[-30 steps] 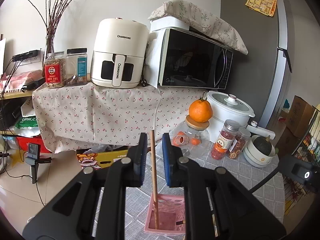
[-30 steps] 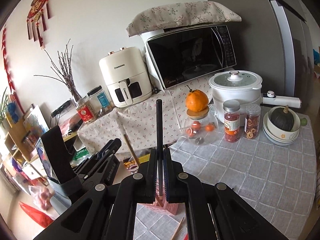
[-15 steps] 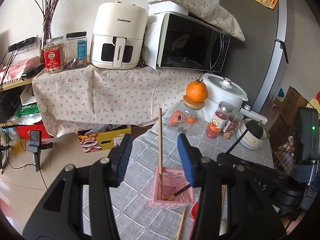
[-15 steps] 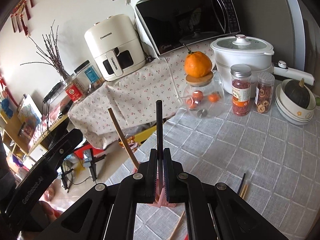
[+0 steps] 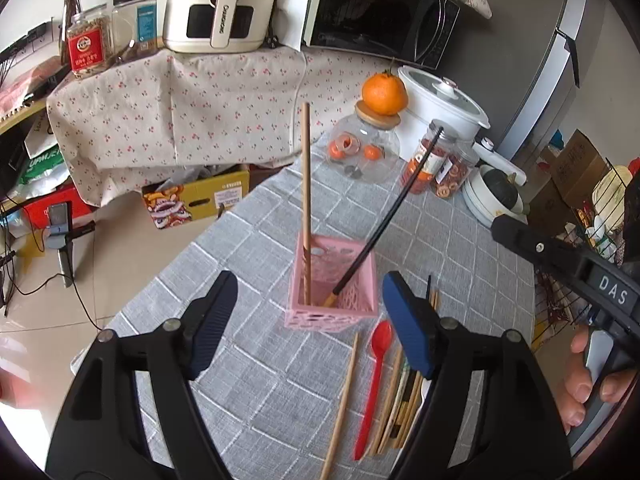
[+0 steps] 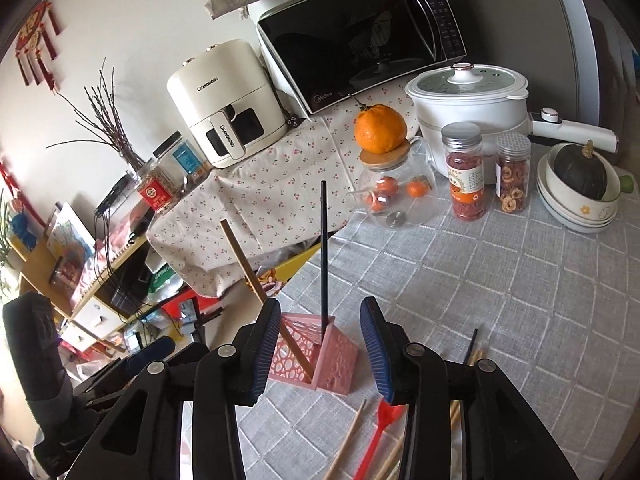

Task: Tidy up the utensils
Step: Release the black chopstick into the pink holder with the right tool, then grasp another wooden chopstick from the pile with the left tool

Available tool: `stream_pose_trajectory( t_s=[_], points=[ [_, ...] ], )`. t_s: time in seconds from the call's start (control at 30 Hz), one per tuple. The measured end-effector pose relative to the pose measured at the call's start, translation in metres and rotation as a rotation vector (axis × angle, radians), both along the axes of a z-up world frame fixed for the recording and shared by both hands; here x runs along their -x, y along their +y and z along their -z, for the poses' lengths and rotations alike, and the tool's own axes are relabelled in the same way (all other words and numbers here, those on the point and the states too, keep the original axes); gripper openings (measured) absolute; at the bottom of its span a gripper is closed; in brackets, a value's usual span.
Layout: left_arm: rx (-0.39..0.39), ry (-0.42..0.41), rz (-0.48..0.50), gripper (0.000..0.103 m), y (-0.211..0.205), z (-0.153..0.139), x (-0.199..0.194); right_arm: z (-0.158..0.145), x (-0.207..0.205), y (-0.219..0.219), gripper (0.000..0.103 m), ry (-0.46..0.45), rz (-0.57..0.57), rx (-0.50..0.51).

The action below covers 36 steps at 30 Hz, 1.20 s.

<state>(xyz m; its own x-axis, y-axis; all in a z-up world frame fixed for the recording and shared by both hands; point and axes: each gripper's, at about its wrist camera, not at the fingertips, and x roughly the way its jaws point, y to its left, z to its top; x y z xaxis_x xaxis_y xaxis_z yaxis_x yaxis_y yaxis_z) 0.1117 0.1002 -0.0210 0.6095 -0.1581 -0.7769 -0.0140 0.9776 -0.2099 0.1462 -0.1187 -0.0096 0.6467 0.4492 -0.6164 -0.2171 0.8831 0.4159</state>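
A pink lattice holder stands on the grey checked tablecloth. A wooden chopstick and a black chopstick stand in it. My left gripper is open and empty, just in front of the holder. My right gripper is open and empty, its jaws on either side of the holder. A red spoon, a loose wooden chopstick and several more chopsticks lie on the cloth near the holder.
A glass jar with an orange on its lid, two spice jars, a white cooker and stacked bowls with a squash stand at the far side. The table's left edge drops to the floor.
The right gripper has let go of the black chopstick, which now stands in the holder. Both grippers have opened wide and pulled back and up from the holder.
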Motion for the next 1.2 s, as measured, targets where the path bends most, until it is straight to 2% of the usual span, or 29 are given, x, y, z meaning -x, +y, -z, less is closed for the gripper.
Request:
stream_pose_trajectory(
  t_s=[0.2,0.37,0.53,0.7,0.83,0.9,1.0,1.07,1.13,1.2],
  points=[
    [0.041,0.168,0.053,0.076,-0.013,0.031,0.004,0.01,0.017,-0.035,0.059,0.081,0.047,0.061],
    [0.029,0.308,0.111,0.076,-0.03,0.064,0.009,0.033,0.024,-0.062,0.061,0.201,0.096,0.078],
    [-0.013,0.373,0.137,0.076,-0.041,0.085,0.012,0.059,0.029,-0.085,0.065,0.32,0.144,0.095],
    [-0.017,0.423,0.144,0.076,-0.05,0.106,0.009,0.09,0.032,-0.098,0.066,0.427,0.127,0.083],
    [-0.051,0.429,0.174,0.076,-0.064,0.121,0.003,0.114,0.033,-0.096,0.066,0.518,0.11,0.141],
    [-0.044,0.428,0.181,0.074,-0.069,0.125,-0.003,0.126,0.034,-0.091,0.066,0.562,0.087,0.172],
    [-0.011,0.442,0.172,0.059,-0.073,0.13,-0.008,0.136,0.036,-0.084,0.066,0.598,0.051,0.21],
    [0.003,0.461,0.175,0.046,-0.074,0.135,-0.011,0.139,0.038,-0.082,0.066,0.601,0.037,0.228],
    [-0.002,0.471,0.177,0.038,-0.077,0.14,-0.013,0.14,0.039,-0.082,0.067,0.598,0.031,0.242],
    [-0.014,0.465,0.175,0.035,-0.078,0.141,-0.013,0.139,0.04,-0.083,0.067,0.594,0.032,0.254]
  ],
)
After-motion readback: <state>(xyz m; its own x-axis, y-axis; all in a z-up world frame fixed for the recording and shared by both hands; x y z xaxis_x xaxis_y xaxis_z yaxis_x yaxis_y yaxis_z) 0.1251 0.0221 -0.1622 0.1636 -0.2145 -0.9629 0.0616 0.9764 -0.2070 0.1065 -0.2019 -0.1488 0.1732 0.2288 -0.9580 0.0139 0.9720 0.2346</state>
